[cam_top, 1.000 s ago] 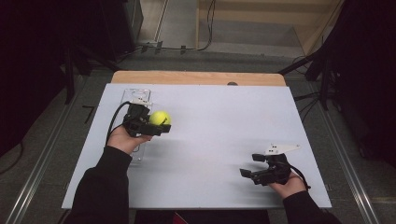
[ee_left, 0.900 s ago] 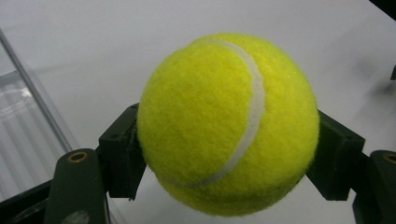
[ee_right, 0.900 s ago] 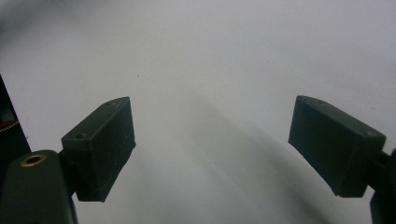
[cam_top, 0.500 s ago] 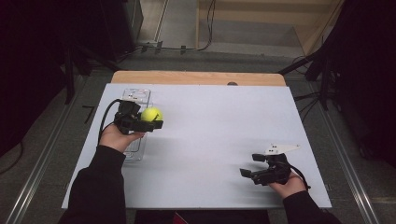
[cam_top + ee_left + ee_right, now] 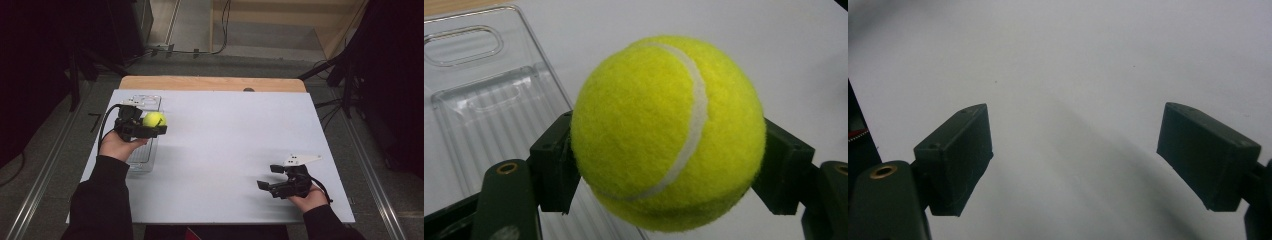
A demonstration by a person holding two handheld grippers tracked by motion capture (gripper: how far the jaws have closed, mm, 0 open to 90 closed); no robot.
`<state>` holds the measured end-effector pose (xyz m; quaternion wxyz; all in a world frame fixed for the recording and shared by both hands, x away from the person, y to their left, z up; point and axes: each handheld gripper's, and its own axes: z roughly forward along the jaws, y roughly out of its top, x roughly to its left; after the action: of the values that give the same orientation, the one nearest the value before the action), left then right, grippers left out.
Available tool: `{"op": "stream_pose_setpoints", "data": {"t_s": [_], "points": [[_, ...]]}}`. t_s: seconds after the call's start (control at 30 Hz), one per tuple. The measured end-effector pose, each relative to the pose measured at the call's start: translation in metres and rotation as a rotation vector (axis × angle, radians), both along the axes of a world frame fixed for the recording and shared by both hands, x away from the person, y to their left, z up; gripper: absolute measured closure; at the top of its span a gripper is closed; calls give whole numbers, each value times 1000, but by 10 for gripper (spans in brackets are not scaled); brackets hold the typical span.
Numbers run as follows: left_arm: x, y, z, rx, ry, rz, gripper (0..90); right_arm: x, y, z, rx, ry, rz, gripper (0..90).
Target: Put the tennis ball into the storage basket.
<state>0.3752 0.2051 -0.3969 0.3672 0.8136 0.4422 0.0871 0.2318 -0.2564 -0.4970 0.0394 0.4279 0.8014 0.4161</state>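
Note:
A yellow tennis ball point(image 5: 154, 119) point(image 5: 666, 132) is clamped between the jaws of my left gripper point(image 5: 150, 125) point(image 5: 666, 160), held over the right edge of a clear plastic tray point(image 5: 142, 150) point(image 5: 484, 105) at the table's left side. Both black jaws press the ball's sides. At the near right of the table my right gripper point(image 5: 267, 187) point(image 5: 1075, 155) rests low over the white surface, open, with nothing between its wide-apart jaws.
The white tabletop point(image 5: 235, 135) has a wooden strip point(image 5: 210, 83) along its far edge. A small dark spot point(image 5: 248, 90) sits at that far edge. Dark floor, rails and cables surround the table.
My left gripper has carried the tennis ball leftward, from right of the tray to over the tray's right edge. The right gripper has stayed still.

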Motion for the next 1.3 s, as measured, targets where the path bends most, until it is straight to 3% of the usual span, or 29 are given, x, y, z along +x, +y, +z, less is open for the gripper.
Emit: {"op": "stream_pose_setpoints", "data": {"t_s": [0.73, 1.3], "points": [[6, 28, 0, -18, -4, 100, 268, 0, -1, 0, 1, -2, -6, 126], [10, 36, -9, 12, -10, 149, 268, 0, -1, 0, -3, -2, -4, 126]]}}
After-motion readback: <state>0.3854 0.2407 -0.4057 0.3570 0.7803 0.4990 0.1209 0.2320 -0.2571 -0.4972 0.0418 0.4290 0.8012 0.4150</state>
